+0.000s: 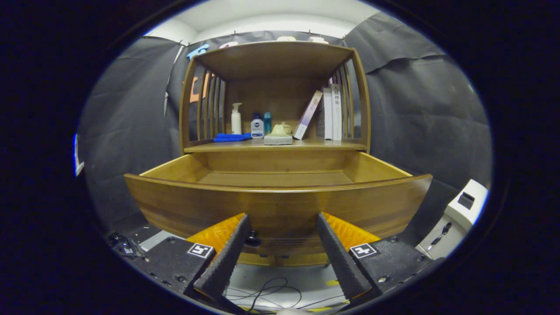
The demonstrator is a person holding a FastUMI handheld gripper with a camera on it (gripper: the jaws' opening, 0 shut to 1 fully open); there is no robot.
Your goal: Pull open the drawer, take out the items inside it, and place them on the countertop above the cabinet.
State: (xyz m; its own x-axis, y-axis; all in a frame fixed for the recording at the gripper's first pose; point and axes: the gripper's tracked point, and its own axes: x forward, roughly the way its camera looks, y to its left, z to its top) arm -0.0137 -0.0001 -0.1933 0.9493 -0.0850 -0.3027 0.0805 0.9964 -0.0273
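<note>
Gripper view: drawer (pixel 280 199) pulled out, looks empty.
I've got the tongs (pixel 282 223) spread at its front; bottles and books sit on the bench (pixel 245 146), so unloading looks done.

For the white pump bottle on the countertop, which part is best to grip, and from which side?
Grip the white pump bottle around its straight body, below the pump head, coming from the front. It stands upright beside the blue cloth. The gripper is open, near the drawer front.

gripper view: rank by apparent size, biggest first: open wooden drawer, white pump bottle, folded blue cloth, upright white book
1. Open wooden drawer, largest, though also nearest the camera; the open gripper sits just before its front.
2. Upright white book.
3-4. Folded blue cloth and white pump bottle: look similar, not ranked.
</note>
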